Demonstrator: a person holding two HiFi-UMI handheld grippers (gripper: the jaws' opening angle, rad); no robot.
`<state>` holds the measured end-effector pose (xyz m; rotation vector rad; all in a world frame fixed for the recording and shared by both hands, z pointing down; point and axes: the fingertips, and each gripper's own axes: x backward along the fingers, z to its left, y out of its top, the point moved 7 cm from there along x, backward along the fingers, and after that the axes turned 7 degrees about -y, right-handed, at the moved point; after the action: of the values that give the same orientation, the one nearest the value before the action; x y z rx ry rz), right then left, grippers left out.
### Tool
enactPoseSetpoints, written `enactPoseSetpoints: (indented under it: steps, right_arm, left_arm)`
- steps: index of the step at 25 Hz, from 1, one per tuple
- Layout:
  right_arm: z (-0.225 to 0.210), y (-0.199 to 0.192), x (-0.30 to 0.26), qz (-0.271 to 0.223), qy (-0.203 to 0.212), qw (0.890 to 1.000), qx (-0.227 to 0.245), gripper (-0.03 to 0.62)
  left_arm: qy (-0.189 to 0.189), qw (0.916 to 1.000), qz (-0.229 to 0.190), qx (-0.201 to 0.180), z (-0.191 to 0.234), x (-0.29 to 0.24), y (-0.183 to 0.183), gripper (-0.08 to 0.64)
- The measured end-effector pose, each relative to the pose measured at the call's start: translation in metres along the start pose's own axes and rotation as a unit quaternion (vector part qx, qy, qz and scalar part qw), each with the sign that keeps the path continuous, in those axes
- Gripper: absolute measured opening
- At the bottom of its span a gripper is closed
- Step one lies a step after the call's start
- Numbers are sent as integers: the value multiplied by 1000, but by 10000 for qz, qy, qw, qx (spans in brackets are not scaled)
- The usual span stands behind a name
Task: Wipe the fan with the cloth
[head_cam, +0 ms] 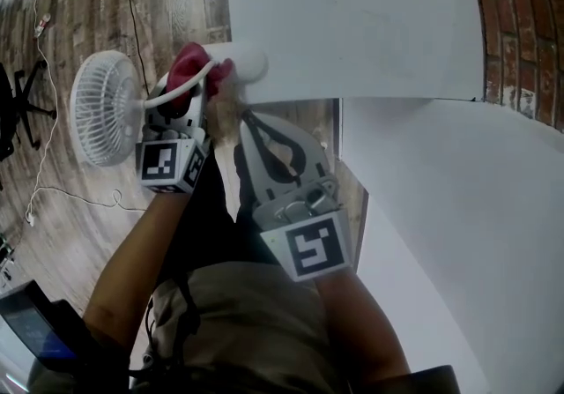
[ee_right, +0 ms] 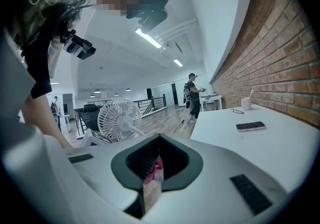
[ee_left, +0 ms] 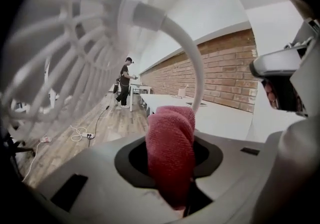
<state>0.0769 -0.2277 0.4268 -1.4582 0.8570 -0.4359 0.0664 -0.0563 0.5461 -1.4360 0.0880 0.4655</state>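
Left gripper clamped the red terry cloth against the curved neck of the white plastic fan, at the corner of the white table. Right gripper sat just beside, jaws together.

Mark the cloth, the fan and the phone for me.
cloth (ee_left: 170,153): left gripper view, middle of the red fold.
fan (head_cam: 100,107): head view, white grille.
phone (ee_right: 251,126): right gripper view, its dark top face.

The left gripper and right gripper have pale grey shells; each carries a black-and-white marker cube; the person's clothing is beige.
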Motion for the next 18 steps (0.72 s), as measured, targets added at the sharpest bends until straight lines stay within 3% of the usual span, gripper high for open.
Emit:
enactPoseSetpoints:
  steps: [7, 9, 13, 18]
  right_arm:
    - [2, 0, 2, 68, -21, 10000, 44, 0]
    - [4, 0, 2, 82, -41, 10000, 12, 0]
    - [12, 1, 1, 48, -36, 10000, 7, 0]
    - [20, -1, 2, 124, 22, 9999, 34, 0]
  left_arm:
    - [205, 9994, 250, -145, 16, 9, -8, 133]
    - [-7, 9998, 83, -185, 9, 11, -3, 129]
    - [-174, 9992, -298, 201, -3, 10, 11, 137]
    - [62, 9998, 191, 67, 6, 1, -5, 140]
